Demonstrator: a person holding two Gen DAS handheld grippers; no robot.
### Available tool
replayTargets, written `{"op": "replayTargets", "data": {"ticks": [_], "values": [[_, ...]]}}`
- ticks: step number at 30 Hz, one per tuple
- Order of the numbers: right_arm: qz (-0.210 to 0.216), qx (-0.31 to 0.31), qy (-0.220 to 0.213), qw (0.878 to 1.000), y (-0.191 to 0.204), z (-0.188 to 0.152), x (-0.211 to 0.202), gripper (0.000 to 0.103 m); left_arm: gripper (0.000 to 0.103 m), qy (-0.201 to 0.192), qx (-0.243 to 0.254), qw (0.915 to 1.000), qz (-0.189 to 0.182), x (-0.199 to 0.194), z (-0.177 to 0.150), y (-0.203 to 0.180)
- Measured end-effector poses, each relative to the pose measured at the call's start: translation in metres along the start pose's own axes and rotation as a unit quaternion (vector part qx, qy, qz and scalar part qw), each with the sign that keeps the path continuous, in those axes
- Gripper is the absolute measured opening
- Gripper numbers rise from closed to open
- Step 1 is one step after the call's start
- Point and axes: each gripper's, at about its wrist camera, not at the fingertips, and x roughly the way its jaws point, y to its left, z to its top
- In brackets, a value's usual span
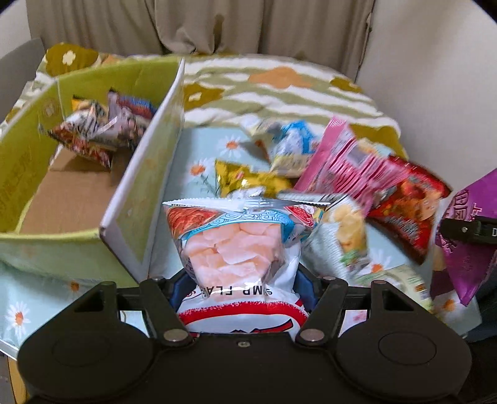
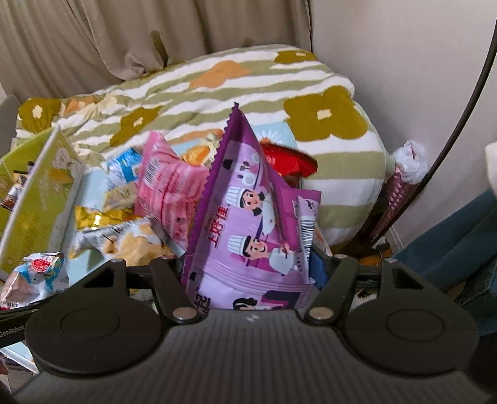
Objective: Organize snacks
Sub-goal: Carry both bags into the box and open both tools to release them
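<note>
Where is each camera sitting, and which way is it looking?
Left wrist: sits on the left gripper, looking forward and down at its shrimp chips bag, the green box and loose snacks.
Right wrist: sits on the right gripper, looking forward and down at its purple bag and a flowered quilt.
Shared: the purple bag, pink bag, green box and quilt.

Floral blanket (image 2: 217, 93) heaped w/ beige curtain (image 1: 202, 25) behind, white wall (image 2: 403, 62) beside.

Upside-down letters "SIMP FLA" partly legible on the white shrimp-chip bag (image 1: 236, 254), Chinese characters "上好佳" on the purple snack bag (image 2: 248, 230), a barcode on its edge, other print blurred
</note>
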Motion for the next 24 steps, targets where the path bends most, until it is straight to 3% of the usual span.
{"op": "replayTargets", "data": {"ticks": [5,12,19,24], "values": [[0.019,-0.015,-0.020,1.000,0.008,0.011,-0.031,0.083,0.070,-0.046,-0.004,0.9989,-0.005,-0.040,0.009,-0.007],[0.066,-0.049,-0.039,0.996,0.044,0.030,-0.064,0.083,0.070,-0.108,-0.015,0.9939,0.017,-0.097,0.024,0.008],[0.110,-0.086,-0.061,0.988,0.107,0.044,-0.084,0.083,0.070,-0.143,-0.039,0.9881,0.041,-0.127,0.043,0.061],[0.137,-0.102,-0.067,0.983,0.166,0.050,-0.084,0.083,0.070,-0.141,-0.040,0.9877,0.055,-0.129,0.062,0.113]]}}
